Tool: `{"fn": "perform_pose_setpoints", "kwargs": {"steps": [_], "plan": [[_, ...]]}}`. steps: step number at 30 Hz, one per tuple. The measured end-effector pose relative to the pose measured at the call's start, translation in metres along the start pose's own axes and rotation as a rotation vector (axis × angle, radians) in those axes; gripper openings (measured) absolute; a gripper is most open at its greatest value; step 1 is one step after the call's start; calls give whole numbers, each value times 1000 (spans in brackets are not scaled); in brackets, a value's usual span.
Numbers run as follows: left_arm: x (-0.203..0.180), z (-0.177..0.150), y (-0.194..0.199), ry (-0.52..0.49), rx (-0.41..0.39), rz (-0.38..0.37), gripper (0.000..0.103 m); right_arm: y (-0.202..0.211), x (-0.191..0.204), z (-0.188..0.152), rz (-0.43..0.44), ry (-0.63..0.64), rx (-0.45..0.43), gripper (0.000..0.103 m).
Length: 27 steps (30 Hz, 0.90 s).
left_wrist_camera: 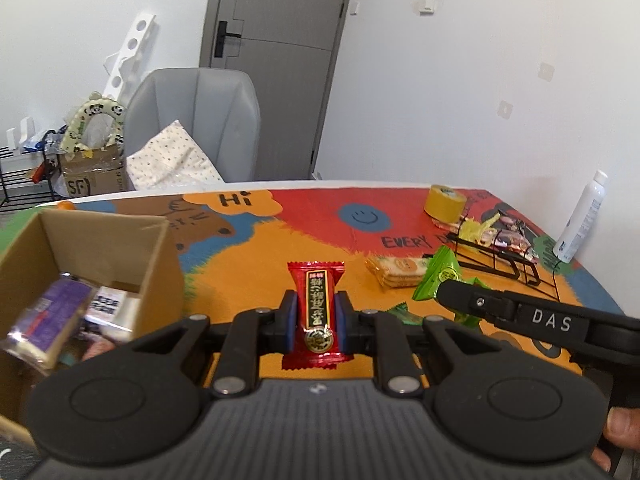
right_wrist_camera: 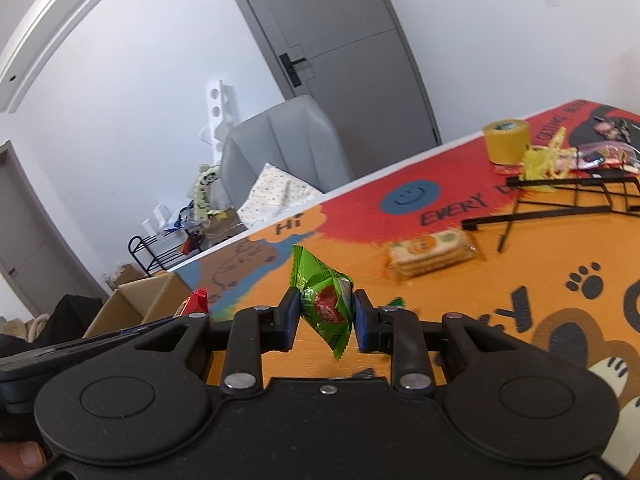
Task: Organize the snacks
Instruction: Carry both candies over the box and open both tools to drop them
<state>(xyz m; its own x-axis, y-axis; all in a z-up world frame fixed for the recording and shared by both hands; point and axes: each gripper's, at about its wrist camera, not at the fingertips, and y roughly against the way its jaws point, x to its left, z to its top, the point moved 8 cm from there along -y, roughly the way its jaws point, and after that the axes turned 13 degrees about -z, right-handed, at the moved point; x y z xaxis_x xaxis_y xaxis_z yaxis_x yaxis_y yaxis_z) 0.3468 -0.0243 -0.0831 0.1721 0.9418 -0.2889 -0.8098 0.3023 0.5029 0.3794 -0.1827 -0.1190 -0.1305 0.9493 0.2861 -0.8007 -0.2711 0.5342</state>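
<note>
1. Left wrist view: the left gripper (left_wrist_camera: 316, 312) is clamped on a red sweet packet (left_wrist_camera: 317, 312), held upright between its blue pads above the table (left_wrist_camera: 260, 264).
2. A cardboard box (left_wrist_camera: 156, 264) stands open at the left edge of the table. It holds a purple packet (left_wrist_camera: 52, 320) and other wrapped snacks, blurred.
3. A black wire basket (left_wrist_camera: 500, 256) sits far right on the table with yellow and mixed packets in it. A yellow tape roll (left_wrist_camera: 445, 204) stands behind it and a white spray bottle (left_wrist_camera: 582, 220) to its right.
4. A pack of biscuits (left_wrist_camera: 396, 270) lies on the table between the red packet and the basket.
5. Right wrist view: the right gripper (right_wrist_camera: 326, 312) is clamped on a green sweet packet (right_wrist_camera: 324, 300), tilted, held above the table (right_wrist_camera: 500, 280).
6. The cardboard box (right_wrist_camera: 132, 300) shows at the left, its inside hidden from here; the red sweet packet (right_wrist_camera: 196, 302) pokes up in front of it.
7. The wire basket (right_wrist_camera: 560, 200) stands far right with yellow packets at its back, the tape roll (right_wrist_camera: 506, 140) beside it, and the biscuits (right_wrist_camera: 432, 252) lying in front.
</note>
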Motion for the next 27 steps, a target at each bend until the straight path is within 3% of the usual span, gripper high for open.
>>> {"fn": "perform_pose_setpoints", "kwargs": {"steps": [27], "plan": [[95, 6, 107, 100, -53, 141, 18, 21, 126, -11, 164, 141, 30, 26]]}}
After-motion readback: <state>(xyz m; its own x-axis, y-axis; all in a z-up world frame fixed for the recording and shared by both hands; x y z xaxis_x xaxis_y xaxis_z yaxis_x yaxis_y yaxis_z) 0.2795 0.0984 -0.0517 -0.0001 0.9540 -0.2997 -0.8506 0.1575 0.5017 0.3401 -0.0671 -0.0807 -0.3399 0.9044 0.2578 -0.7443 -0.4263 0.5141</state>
